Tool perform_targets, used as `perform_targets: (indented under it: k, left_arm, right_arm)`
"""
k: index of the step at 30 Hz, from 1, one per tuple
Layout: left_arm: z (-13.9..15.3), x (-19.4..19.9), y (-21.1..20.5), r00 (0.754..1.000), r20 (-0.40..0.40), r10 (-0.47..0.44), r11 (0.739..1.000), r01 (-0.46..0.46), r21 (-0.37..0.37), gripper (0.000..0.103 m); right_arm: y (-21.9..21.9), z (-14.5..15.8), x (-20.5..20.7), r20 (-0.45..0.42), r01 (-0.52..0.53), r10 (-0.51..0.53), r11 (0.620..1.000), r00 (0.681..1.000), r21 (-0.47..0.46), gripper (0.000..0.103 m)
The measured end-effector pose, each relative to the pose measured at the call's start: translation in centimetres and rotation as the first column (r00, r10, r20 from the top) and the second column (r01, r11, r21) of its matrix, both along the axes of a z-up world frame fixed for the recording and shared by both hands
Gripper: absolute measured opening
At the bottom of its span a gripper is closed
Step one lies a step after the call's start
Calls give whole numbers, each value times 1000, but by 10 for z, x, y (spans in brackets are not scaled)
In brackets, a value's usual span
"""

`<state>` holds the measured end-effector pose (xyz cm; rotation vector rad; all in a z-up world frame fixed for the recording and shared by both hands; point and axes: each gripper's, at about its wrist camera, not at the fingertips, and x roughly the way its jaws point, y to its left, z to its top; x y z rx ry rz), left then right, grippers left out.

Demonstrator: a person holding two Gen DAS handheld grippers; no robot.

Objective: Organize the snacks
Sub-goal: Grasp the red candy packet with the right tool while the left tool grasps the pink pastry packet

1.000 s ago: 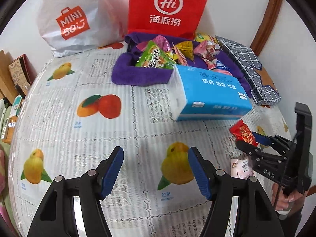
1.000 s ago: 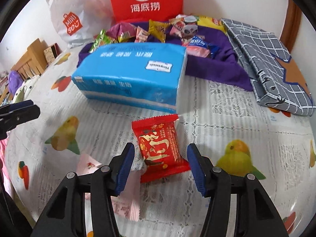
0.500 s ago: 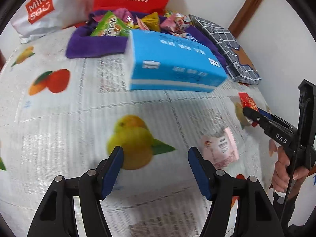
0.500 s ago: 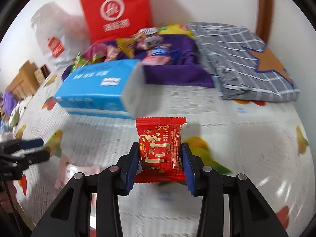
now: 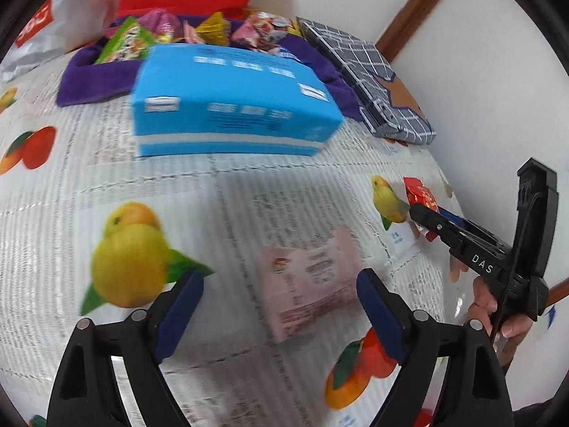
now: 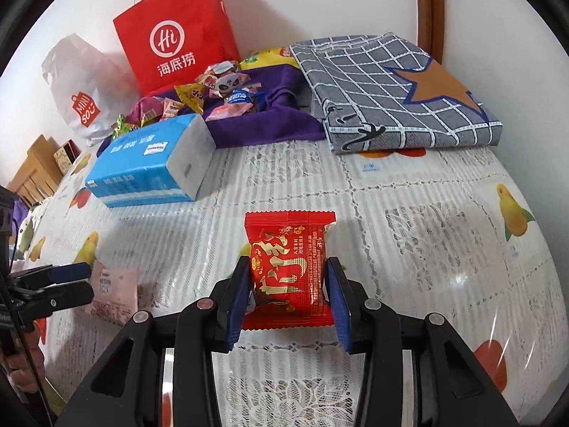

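Note:
My right gripper [image 6: 288, 286] is shut on a red snack packet [image 6: 288, 270] with gold lettering and holds it just above the tablecloth. The same red packet [image 5: 419, 195] shows at the right edge of the left wrist view, pinched in the right gripper [image 5: 423, 213]. My left gripper [image 5: 281, 306] hovers over a pale pink snack packet [image 5: 313, 277] that lies flat on the cloth; its jaws are opening and the pads do not touch it. The pink packet [image 6: 113, 293] also lies beside the left gripper [image 6: 71, 283] in the right wrist view. Several wrapped snacks [image 6: 220, 89] lie heaped on a purple cloth [image 6: 270, 121] at the back.
A blue tissue pack [image 5: 227, 99] [image 6: 153, 163] lies in front of the purple cloth. A folded grey checked fabric [image 6: 391, 92] sits at the back right. A red paper bag [image 6: 177, 32] and a white plastic bag [image 6: 81, 89] stand against the wall. A fruit-print cloth [image 6: 426, 235] covers the table.
My right gripper closed on the red packet and lifted it off the cloth. My left gripper swung right to the pink packet and its jaws widened.

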<state>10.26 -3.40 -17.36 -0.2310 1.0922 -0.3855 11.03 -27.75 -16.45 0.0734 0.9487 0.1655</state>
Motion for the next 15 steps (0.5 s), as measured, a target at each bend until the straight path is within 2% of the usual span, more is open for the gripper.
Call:
perform_targets:
  k: [5,9,15]
  left_arm:
    - [0,-1,-26,1000,14,23,997,-24,72,91]
    - [-1,1,-36,994,22,106,988,-108,112,93]
    - [-7,0,-61,988,89,125,952,-144,271,91]
  right_arm:
    - [-13,5,-7,13,20,-20,1000,1000,-11,42]
    - [-25,10,-12,19,41,-41,999,999,-12,42]
    - [-28,14,-17,27,34,-34,999,999,-6,42]
